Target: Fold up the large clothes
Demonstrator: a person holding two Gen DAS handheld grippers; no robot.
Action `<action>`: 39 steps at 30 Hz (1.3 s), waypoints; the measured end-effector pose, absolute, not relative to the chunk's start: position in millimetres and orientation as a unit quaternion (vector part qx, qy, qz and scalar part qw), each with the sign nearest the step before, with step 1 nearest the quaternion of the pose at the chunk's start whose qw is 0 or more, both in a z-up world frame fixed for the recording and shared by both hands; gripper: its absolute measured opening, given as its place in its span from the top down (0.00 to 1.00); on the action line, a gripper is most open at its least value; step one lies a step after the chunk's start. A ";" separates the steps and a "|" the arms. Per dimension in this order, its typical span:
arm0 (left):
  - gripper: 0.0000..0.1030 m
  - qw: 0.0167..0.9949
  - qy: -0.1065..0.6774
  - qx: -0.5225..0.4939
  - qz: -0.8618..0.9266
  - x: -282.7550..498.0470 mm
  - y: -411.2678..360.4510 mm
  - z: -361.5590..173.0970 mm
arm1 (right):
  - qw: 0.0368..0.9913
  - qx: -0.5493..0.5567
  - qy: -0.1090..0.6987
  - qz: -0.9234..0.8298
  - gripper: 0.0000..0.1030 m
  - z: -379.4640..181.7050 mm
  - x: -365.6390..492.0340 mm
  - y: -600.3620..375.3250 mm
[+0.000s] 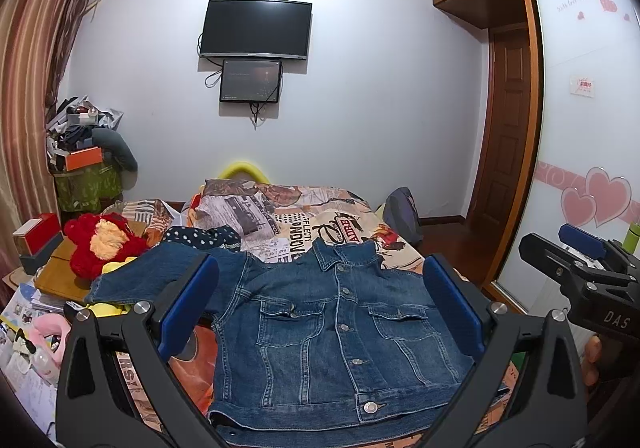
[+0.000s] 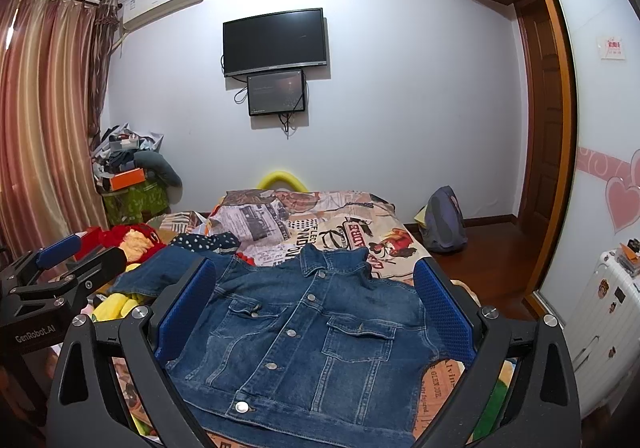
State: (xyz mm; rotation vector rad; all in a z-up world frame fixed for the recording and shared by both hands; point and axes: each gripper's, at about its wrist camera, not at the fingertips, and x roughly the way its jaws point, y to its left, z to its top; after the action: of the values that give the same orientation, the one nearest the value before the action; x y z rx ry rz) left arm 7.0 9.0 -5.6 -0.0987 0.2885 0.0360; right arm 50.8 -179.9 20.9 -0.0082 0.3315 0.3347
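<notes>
A blue denim jacket (image 1: 328, 332) lies front-up and buttoned on the bed (image 1: 352, 228), collar toward the far wall, one sleeve stretched out to the left over a yellow item. The left hand-held gripper (image 1: 320, 312) hovers above the jacket with its blue pads (image 1: 188, 308) spread wide, holding nothing. The right hand-held gripper (image 2: 316, 312) does the same — fingers wide apart, nothing between them. Each appears at the edge of the other's view. A red plush toy (image 1: 100, 244) sits left of the sleeve — near it, beside a dotted dark cloth (image 1: 200, 238).
</notes>
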 end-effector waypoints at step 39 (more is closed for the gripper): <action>0.00 0.987 0.151 -0.053 0.021 10.9 14.5 -11.0 | 0.971 -0.002 0.169 0.167 0.04 16.0 54.9 -174.7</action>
State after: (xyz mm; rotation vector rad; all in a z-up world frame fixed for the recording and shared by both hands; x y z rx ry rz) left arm 10.9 14.5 -11.0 -0.1065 0.3026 0.0416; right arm 54.9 -174.7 16.0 -0.0047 0.3417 0.3379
